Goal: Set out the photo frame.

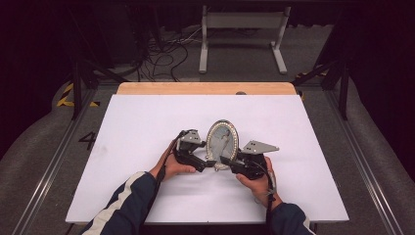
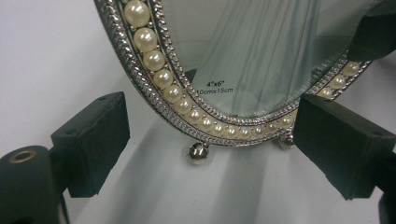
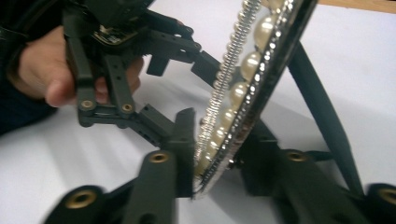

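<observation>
Silver metal and glass make up the oval photo frame, which stands upright a little below the centre of the high view, on the white table. Nearest the lower edge, the right gripper straddles the frame's bottom rim edge-on. In the right gripper view its jaws sit on either side of the rim, and I cannot tell whether the pads press on it. The left gripper faces the glass with jaws spread wide, both pads clear of the beaded edge. Farther up that view, a black prop leg slants behind the frame.

I judge it stiff, light, fragile in the pane and slippery on the pearl beads. The rim's lower curve, near the small ball feet, looks the safest hold.
</observation>
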Tool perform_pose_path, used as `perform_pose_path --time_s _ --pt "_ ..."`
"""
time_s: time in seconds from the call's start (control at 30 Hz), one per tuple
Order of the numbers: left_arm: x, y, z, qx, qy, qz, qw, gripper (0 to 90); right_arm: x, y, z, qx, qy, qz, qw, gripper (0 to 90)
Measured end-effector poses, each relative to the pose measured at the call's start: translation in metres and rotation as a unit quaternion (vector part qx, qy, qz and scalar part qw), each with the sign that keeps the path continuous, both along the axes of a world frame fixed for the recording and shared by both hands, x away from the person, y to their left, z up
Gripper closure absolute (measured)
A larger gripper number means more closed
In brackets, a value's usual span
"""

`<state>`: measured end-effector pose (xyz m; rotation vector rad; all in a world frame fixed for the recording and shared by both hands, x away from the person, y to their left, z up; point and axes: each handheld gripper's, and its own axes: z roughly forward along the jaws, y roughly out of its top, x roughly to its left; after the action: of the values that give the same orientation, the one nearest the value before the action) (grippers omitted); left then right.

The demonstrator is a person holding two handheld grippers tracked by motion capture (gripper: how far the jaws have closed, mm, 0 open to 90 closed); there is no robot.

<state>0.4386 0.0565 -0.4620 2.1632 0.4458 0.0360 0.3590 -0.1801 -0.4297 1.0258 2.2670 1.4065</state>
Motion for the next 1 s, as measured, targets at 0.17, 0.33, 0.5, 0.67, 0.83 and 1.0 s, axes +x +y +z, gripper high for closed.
perform_pose_path --time_s 0.17,0.33,0.5,0.67,0.83,1.0 --pt "0.001 -0.001 0.001 -0.008 -0.013 -0.004 0.9999 16.0 -0.006 -0.002 0.005 -0.016 0.003 -0.022 0.9996 47.7" --pt "0.001 0.001 0.004 -0.022 -0.026 0.002 0.9994 28.1 -0.018 -0.007 0.014 -0.010 -0.011 -0.031 0.9994 62.9" --pt "0.001 0.006 0.006 -0.025 -0.026 0.012 0.9993 39.0 -0.021 -0.010 0.015 -0.006 -0.019 -0.033 0.9993 74.5" --pt "0.000 0.011 0.007 -0.009 -0.040 0.016 0.9990 51.0 -0.018 -0.012 0.014 0.004 -0.018 -0.025 0.9995 75.4" --pt "-0.002 0.014 0.008 -0.002 -0.043 0.020 0.9989 56.1 -0.017 -0.013 0.014 0.005 -0.016 -0.025 0.9995 75.5" --pt "-0.007 0.018 0.007 0.004 -0.047 0.018 0.9987 56.4 -0.015 -0.014 0.014 0.005 -0.013 -0.021 0.9997 75.6"
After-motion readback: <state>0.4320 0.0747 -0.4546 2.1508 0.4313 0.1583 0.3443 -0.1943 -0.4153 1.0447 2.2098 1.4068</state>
